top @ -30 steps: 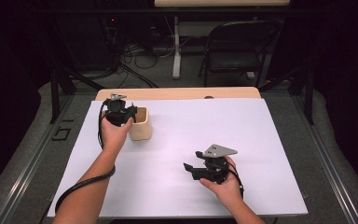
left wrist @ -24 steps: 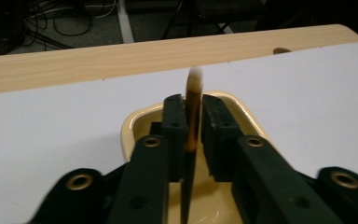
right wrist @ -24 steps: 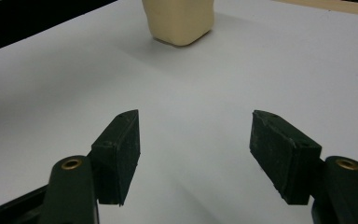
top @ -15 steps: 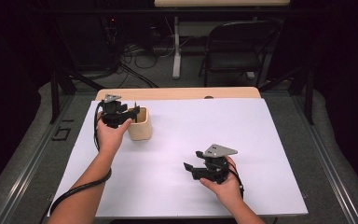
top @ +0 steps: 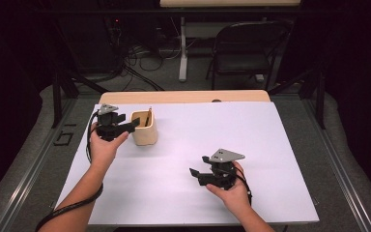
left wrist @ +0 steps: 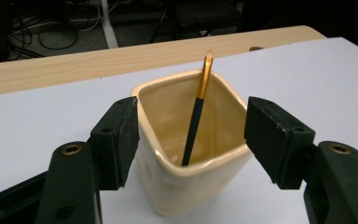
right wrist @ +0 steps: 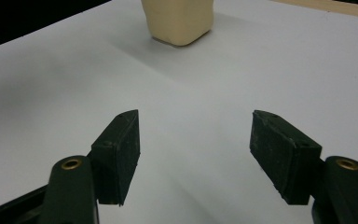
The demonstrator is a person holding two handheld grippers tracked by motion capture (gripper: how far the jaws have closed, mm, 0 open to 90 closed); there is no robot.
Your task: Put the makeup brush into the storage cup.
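The cup (left wrist: 186,154) is seen standing upright on the white table (top: 270,145), near its far left corner, with a pen (left wrist: 196,122) leaning inside it (gold end up). The left gripper (left wrist: 191,140) is held just beside the cup; its jaws have just been opening and are spread, flanking the cup. The right gripper (right wrist: 193,154) is held open over bare table, well apart.

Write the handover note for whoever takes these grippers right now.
Left gripper: jaws have just been opening, now wide on either side of the cream square cup, pads off it.
Right gripper: open, nothing between the jaws, over the white table cover.
Cup stands upright at the far left; the black-and-gold pencil leans inside.
Done: pencil in cup, released.
Left: probably draw the left gripper back.
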